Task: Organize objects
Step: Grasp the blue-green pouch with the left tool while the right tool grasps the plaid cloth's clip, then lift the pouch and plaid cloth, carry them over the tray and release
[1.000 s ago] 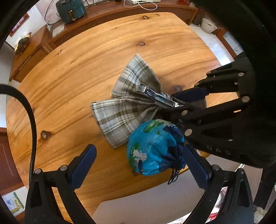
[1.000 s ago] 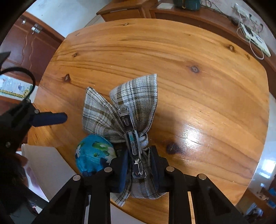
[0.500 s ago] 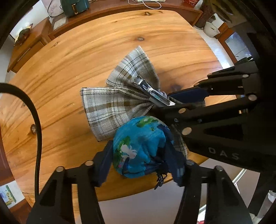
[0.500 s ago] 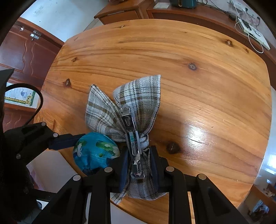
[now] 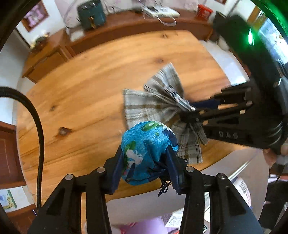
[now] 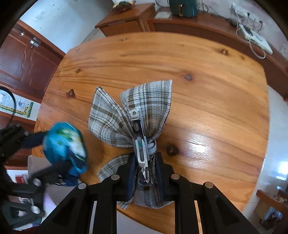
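A blue patterned drawstring pouch (image 5: 149,138) sits between the pads of my left gripper (image 5: 144,151). The jaws are closing and press on both its sides, holding it above the near edge of the wooden table (image 5: 90,90). My right gripper (image 6: 144,162) is shut on a grey plaid bow (image 6: 149,100), pinching the knot and its metal hair clip (image 6: 139,140). The bow's two wings spread away from the fingers, just over the tabletop. In the right wrist view the pouch (image 6: 63,142) shows blurred at the left. In the left wrist view the bow (image 5: 154,106) and the right gripper (image 5: 196,115) lie just right of the pouch.
A wooden sideboard runs behind the table with a teal appliance (image 6: 183,7) and a white power strip with cables (image 6: 252,34). A dark red cabinet (image 6: 23,59) stands at the left. Papers (image 5: 239,190) lie on the floor below the table's near edge.
My left gripper went from wide open to closed around the blue pouch and lifted it off the table. The right gripper, still shut on the bow, rose a little.
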A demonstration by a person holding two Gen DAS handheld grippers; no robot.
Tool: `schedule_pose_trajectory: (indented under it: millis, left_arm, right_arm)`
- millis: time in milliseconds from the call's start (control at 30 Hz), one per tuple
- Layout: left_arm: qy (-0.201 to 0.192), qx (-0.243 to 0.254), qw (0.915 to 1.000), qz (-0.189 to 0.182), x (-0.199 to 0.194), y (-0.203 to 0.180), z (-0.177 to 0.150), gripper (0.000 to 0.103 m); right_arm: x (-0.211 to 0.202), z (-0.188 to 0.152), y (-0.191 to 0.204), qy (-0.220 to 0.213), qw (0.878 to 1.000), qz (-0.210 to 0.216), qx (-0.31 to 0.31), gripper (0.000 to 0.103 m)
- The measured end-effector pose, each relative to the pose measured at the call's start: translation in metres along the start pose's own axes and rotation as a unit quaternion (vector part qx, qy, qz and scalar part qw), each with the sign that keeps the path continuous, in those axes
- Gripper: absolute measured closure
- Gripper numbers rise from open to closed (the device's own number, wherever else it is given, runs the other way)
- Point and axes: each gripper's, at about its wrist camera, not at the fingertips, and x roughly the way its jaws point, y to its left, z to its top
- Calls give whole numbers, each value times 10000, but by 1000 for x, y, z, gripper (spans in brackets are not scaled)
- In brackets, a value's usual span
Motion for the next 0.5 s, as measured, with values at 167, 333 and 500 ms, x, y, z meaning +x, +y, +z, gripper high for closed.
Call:
schedule_pose_trajectory:
  millis: [167, 333, 500]
  left_arm:
    - [-499, -309, 9975, 389, -40, 4, -1, 55]
    - [-775, -814, 9920, 579, -72, 19, -10, 55]
    - [-960, -1272, 9848, 694, -93, 19, -25, 55]
  right_arm:
    - [-33, -9, 9, -377, 9989, -288, -8, 82]
    - [-63, -16, 21, -753, 9956, -554, 77, 82]
    - [-95, -24, 29, -1144, 9903, -730, 305, 82]
